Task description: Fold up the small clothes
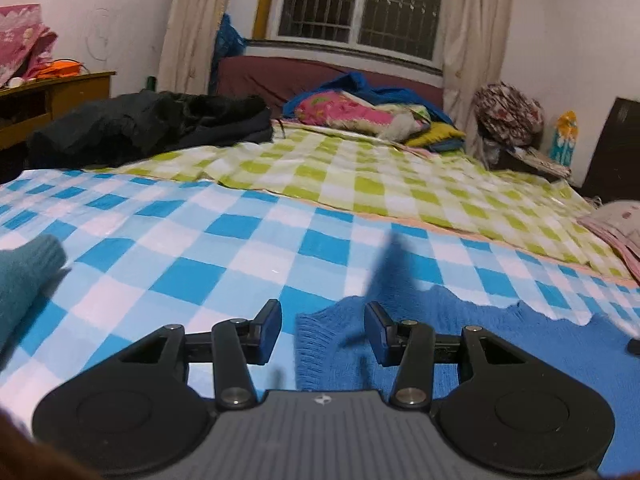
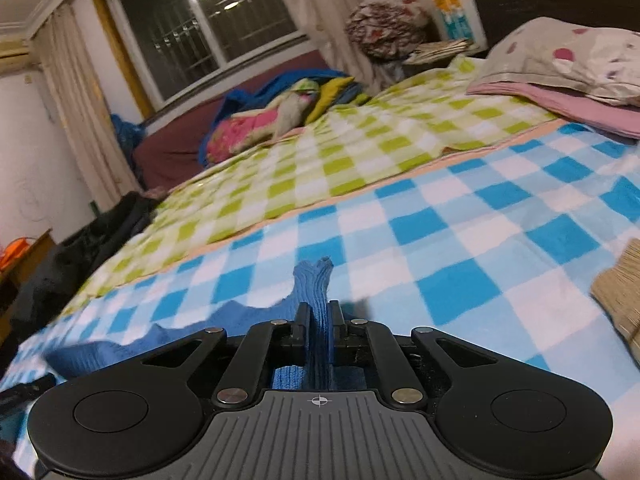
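Grasp step: the right gripper [image 2: 319,326] pinches the blue knit [image 2: 318,280]; the left gripper [image 1: 322,334], spread, must next clamp its fringed edge [image 1: 310,344].

Two grippers were in view: the left gripper [image 1: 323,330] and the right gripper [image 2: 319,330]. One blue knit cloth [image 1: 500,344] lay under them, one teal garment [image 1: 24,276] left of the left gripper, one tan knit piece [image 2: 620,296] right of the right gripper, and one pillow [image 2: 568,56] beyond.
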Motion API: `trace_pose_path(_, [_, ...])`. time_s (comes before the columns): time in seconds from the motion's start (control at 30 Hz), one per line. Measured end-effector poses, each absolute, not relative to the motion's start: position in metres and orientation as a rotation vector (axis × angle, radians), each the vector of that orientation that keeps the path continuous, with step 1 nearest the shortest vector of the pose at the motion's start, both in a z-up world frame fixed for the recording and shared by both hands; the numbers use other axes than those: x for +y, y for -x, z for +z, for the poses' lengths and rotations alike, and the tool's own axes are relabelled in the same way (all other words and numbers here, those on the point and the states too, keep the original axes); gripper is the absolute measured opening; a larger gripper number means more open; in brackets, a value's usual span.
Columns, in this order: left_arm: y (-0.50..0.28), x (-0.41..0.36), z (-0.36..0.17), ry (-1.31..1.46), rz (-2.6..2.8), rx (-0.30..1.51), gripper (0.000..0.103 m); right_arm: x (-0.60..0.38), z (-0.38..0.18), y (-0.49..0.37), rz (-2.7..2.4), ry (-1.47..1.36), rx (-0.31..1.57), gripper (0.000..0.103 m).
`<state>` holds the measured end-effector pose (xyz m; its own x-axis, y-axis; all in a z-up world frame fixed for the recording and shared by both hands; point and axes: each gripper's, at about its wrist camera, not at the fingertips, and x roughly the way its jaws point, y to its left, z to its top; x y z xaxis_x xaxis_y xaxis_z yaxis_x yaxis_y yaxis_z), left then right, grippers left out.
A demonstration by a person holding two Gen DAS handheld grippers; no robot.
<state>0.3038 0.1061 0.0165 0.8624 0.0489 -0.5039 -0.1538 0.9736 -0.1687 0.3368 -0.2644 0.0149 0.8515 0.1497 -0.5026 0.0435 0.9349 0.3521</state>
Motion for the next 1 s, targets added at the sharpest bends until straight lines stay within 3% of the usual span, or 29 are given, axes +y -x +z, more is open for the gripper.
trace_pose_path(0.2, [-0.333, 0.107, -0.005, 0.184, 0.161, 0.674, 0.053, -0.254, -0.004, -0.349, 0.027, -0.283, 0.661, 0.01])
trace_pose_path(0.3, [-0.324, 0.114, -0.007, 0.21, 0.173, 0.671, 0.053, -0.254, 0.004, -0.348, 0.024, -0.268, 0.656, 0.015])
trace_pose_path(0.57, [-0.291, 0.12, -0.002, 0.201, 0.156, 0.629, 0.053, -0.234, 0.023, -0.324, 0.025, -0.174, 0.583, 0.015])
trace_pose_path(0.77, [-0.276, 0.132, -0.011, 0.221, 0.194, 0.659, 0.053, -0.207, 0.005, -0.329, 0.066, -0.115, 0.682, 0.016])
trace_pose_path(1.0, [-0.246, 0.145, -0.009, 0.302, 0.163, 0.626, 0.053, -0.181, 0.021, -0.317, 0.074, -0.084, 0.656, 0.019])
